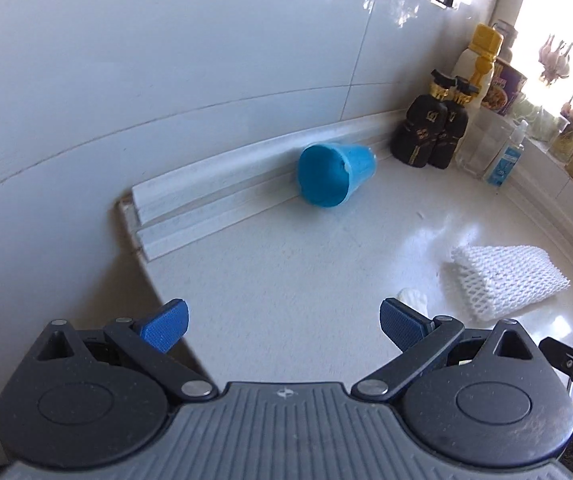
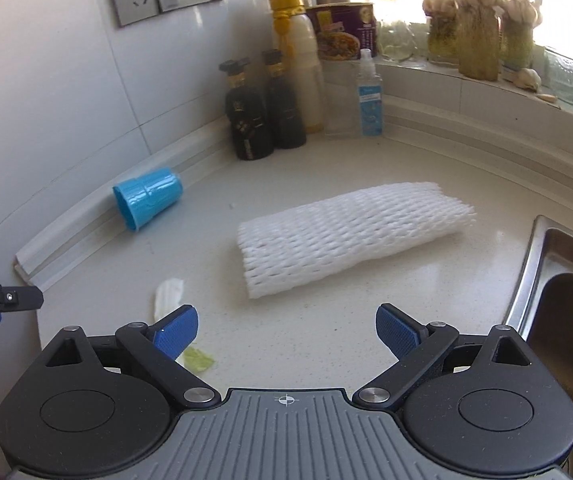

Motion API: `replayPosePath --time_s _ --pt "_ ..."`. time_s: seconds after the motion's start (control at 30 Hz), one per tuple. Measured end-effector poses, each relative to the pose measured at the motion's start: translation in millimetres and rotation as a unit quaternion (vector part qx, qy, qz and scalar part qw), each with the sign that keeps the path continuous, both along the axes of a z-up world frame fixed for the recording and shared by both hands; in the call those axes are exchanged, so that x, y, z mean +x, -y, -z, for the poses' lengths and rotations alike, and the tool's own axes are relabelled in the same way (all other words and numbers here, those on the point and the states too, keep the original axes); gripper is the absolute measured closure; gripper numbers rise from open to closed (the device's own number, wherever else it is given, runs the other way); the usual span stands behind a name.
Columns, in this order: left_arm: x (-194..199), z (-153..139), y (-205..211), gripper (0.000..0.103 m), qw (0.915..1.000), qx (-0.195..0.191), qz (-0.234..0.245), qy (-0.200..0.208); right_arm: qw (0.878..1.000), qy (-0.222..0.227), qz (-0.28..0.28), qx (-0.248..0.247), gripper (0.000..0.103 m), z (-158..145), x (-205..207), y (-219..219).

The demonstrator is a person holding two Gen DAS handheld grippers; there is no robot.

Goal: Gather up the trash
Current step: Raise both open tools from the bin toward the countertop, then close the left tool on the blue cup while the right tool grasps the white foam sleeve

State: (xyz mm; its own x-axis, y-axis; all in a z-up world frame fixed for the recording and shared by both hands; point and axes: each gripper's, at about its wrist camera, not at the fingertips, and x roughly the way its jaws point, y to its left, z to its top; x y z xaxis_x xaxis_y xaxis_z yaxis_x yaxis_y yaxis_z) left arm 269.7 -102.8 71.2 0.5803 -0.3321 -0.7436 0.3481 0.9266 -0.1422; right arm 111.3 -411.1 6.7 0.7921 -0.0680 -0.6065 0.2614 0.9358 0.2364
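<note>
Your left gripper [image 1: 284,326] and right gripper [image 2: 286,330] look alike: each has a ribbed grey body with a small crosshair mark, flanked by two round black housings with triangular cut-outs. Black link arms with silver pivot pins carry blue fingers [image 2: 176,330] faced with textured pads.

A white countertop [image 2: 326,344] carries a foam net [image 2: 350,236] ahead of the fingers, a tipped blue cup [image 2: 148,202] far left, and bottles [image 2: 262,116] beyond.
</note>
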Motion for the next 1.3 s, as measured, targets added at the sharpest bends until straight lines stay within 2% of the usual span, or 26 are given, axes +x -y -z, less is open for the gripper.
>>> replayPosePath --time_s 0.2,0.57,1.03,1.3 --pt "33 4 29 0.004 0.9994 -0.004 0.023 0.025 1.0 0.003 0.016 0.008 0.006 7 13 14" --pt "71 11 64 0.02 0.9986 -0.024 0.025 0.039 0.998 0.011 0.04 0.051 0.006 19 49 41" --pt "98 24 85 0.06 0.999 -0.024 0.021 0.03 0.99 0.002 0.071 0.122 0.006 35 75 69" --pt "100 25 82 0.079 0.999 -0.034 0.018 0.024 0.988 0.003 0.079 0.133 0.006 39 79 70"
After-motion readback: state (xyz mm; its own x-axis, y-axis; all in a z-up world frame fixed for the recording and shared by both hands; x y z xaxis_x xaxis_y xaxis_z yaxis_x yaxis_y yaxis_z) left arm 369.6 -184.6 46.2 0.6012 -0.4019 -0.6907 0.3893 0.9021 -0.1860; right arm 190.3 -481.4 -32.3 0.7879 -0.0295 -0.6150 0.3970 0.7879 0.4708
